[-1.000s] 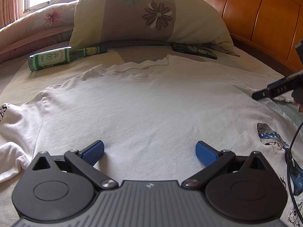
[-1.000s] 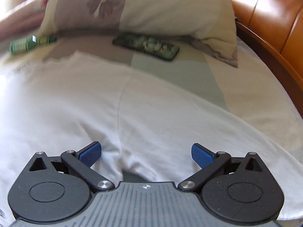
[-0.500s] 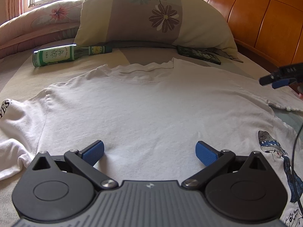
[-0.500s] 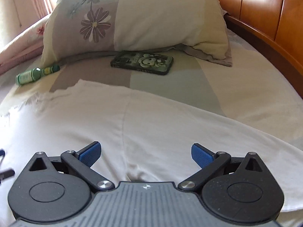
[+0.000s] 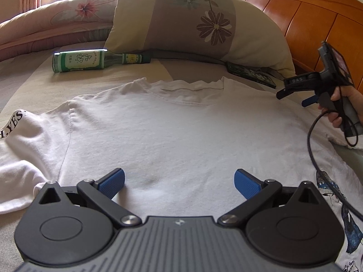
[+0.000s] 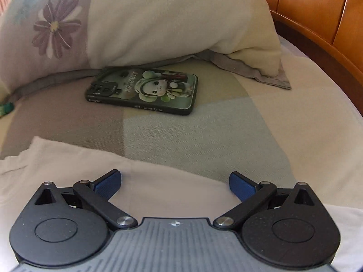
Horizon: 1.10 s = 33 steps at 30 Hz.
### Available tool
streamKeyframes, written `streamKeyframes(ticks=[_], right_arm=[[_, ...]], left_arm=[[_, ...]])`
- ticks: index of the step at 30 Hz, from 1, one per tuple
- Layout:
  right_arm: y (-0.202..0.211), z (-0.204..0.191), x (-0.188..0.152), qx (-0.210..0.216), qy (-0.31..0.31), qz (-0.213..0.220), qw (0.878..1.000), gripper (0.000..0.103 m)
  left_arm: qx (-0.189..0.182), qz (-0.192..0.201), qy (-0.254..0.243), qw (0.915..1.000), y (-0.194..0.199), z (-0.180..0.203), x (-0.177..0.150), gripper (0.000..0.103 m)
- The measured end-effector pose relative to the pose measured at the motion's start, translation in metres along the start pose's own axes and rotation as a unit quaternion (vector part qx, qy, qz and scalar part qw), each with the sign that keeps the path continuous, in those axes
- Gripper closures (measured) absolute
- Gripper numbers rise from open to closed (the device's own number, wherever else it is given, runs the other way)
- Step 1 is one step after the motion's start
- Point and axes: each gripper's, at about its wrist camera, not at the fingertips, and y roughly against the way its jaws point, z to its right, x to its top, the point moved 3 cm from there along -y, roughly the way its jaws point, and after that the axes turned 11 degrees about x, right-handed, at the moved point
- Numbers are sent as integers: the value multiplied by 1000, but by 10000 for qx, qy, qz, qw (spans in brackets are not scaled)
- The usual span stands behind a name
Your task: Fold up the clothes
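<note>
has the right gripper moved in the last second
Yes. The right gripper has moved forward toward the phone and pillow, which loom closer.

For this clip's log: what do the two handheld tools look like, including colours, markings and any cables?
Both match. The left tool has a ribbed grey body, two round black discs, black link arms with silver pivot screws, and ribbed blue pads. The right tool is the same; seen side-on from the left wrist view, it has a grey pistol grip, white "DAS" lettering and a black cable.
</note>
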Motion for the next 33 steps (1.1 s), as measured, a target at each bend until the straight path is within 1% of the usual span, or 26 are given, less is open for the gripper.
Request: streamKeyframes(ticks=[2,4,5,10,13,15,17,18,20,22,23,25,27,30,33], right_arm=[[33,8,-8,306,87,164,9994,0],[58,25,-23,486,-18,114,9987,0],[68,35,-32,482,-69,77,9988,0],[93,81,-87,-259,173,-132,9994,0],[114,105,-122,-439,358,-48,9984,0],[131,117,-135,-560,436,-79,9974,0],[146,126,-138,-585,397,-39,9975,0],[152,133,-135,-591,295,66,9978,0],[163,149,-126,-612,8,366,9975,0],[166,169,-116,-534,-458,586,9958,0],[164,181,-113,-544,-710,645,9939,0],[158,204,-112,-692,-1131,661,9890,0],[154,226,-114,-1030,-1322,693,9834,0],[160,253,-108,-1364,-1547,914,9742,0],[173,262,-100,-1322,-2000,1195,9634,0]], left_arm=[[-37,18,39,10000,2,0,1,1],[-63,22,27,10000,2,2,1,1],[-65,24,-3,10000,2,4,1,1],[-9,33,-256,9997,2,15,-3,1],[25,35,-396,9992,1,19,-6,1],[48,36,-490,9988,1,22,-8,1],[43,43,-560,9984,0,25,-9,1],[14,48,-556,9984,1,25,-9,1],[-20,48,-536,9985,1,26,-9,1],[-31,44,-517,9986,0,25,-9,1],[-31,39,-507,9987,0,25,-9,1],[-16,37,-511,9987,-1,25,-9,1],[10,41,-537,9985,-2,25,-10,1],[42,55,-586,9983,-2,26,-11,1],[38,54,-581,9983,-2,26,-11,1]])
